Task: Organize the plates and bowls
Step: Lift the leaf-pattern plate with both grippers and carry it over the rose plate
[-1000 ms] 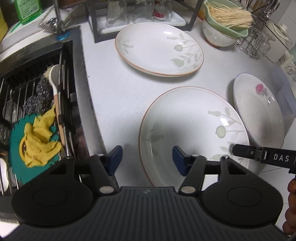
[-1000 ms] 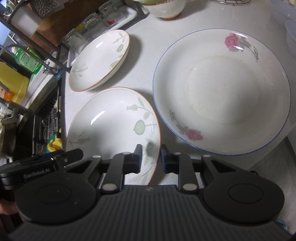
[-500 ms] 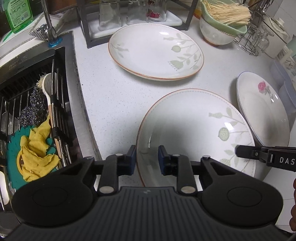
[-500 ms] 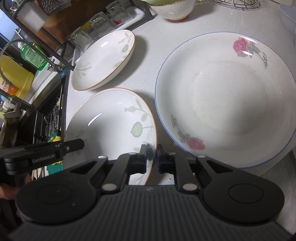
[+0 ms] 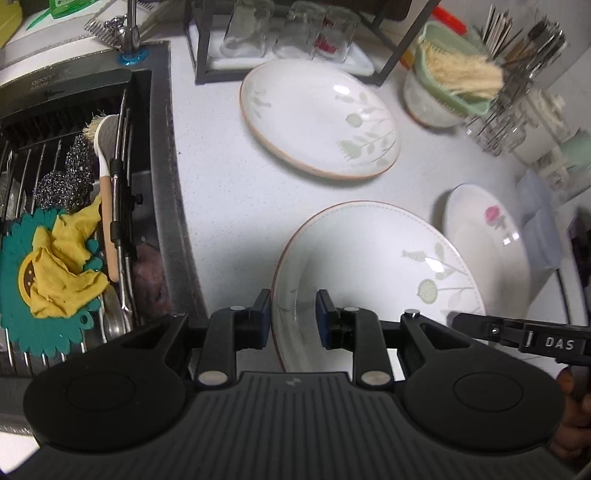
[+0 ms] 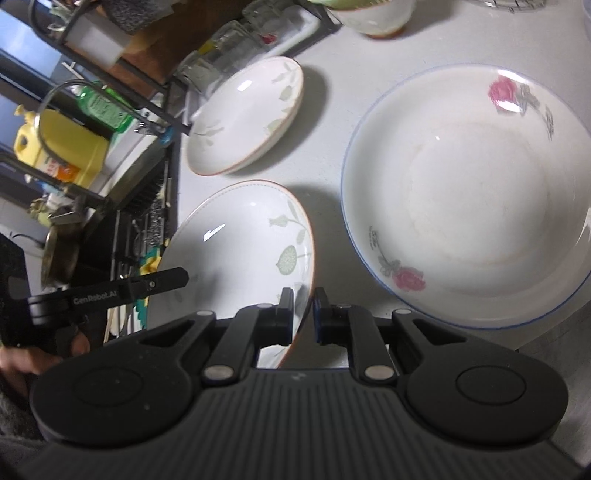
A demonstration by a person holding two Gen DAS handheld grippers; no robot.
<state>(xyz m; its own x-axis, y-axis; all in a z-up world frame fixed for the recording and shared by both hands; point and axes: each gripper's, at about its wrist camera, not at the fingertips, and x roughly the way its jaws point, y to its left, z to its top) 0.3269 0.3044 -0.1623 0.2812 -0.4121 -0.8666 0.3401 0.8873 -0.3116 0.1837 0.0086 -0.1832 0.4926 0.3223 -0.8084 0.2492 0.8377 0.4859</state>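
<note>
Bare white counter [image 5: 221, 184] lies open between the sink [image 5: 162, 192] and the leaf-patterned plates [image 5: 317, 118] — beyond them the glass rack [image 5: 288, 44] blocks, while the rose plate [image 6: 465, 195] and utensil holder [image 5: 517, 85] crowd the right.

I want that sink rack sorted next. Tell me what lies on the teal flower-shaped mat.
A crumpled yellow cloth lies on the teal flower-shaped mat, hiding most of its yellow-brown centre. Whether anything sits beneath the cloth cannot be seen.

Three plates: two leaf-patterned plates [image 5: 376, 280] [image 5: 321, 118], one rose plate [image 6: 469, 195]. Two stacked bowls [image 5: 439, 92]. Three upturned glasses [image 5: 291, 33]. Two steel scourers [image 5: 66, 177].
</note>
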